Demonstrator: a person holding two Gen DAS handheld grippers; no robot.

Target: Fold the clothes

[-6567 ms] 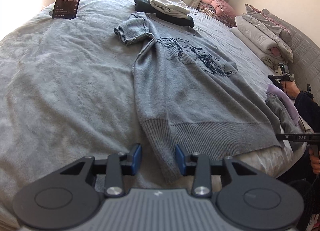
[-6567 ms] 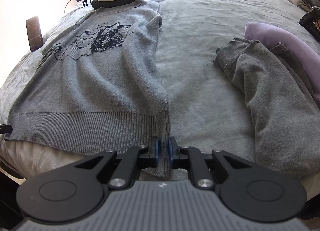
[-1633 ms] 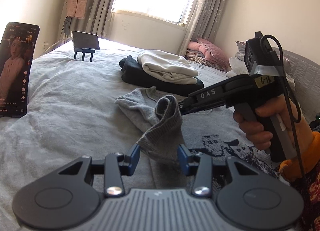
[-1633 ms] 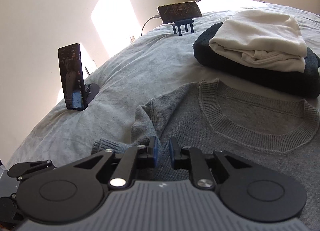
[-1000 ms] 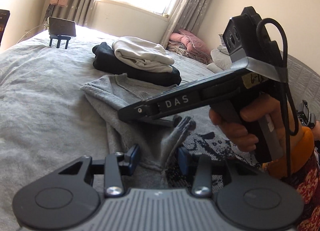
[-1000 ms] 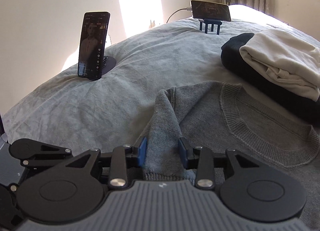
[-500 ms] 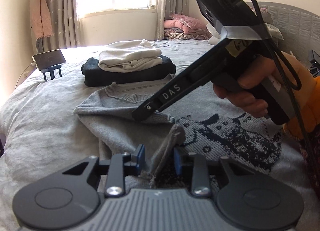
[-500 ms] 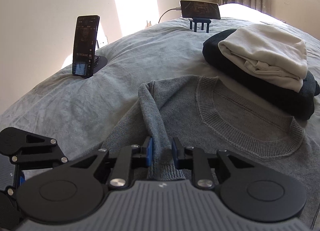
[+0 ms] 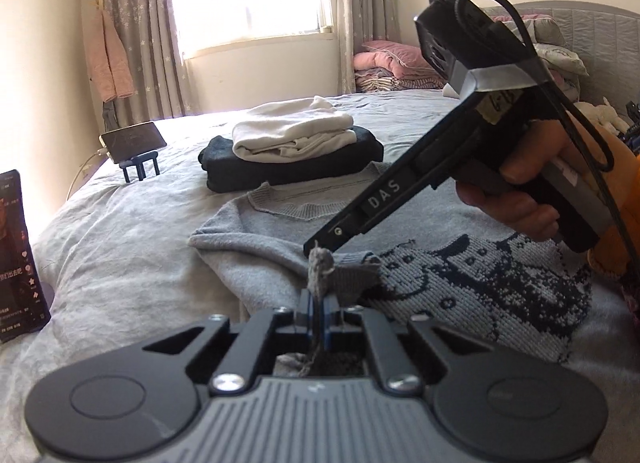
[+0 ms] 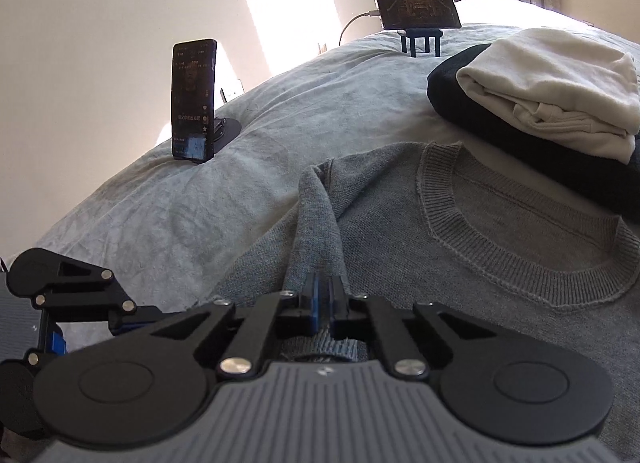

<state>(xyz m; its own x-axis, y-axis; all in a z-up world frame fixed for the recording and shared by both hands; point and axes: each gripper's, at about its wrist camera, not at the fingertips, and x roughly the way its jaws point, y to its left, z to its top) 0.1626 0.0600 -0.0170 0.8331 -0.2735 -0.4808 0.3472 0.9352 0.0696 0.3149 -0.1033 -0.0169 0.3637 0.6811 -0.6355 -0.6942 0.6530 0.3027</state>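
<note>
Across the bed (image 9: 120, 231), grey sweater (image 9: 460, 303) runs collar-to-upper-frame (hem unseen); left tool (image 9: 316, 313) and right tool (image 10: 323, 303) both pinch its sleeve

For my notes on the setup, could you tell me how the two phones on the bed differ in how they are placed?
The near phone stands upright in portrait on a round black base, while the far phone lies sideways in landscape on a small blue legged stand. The far phone has a cable plugged into its end; no cable shows on the near phone. Both sit on the grey bedspread beyond the grey sweater.
</note>
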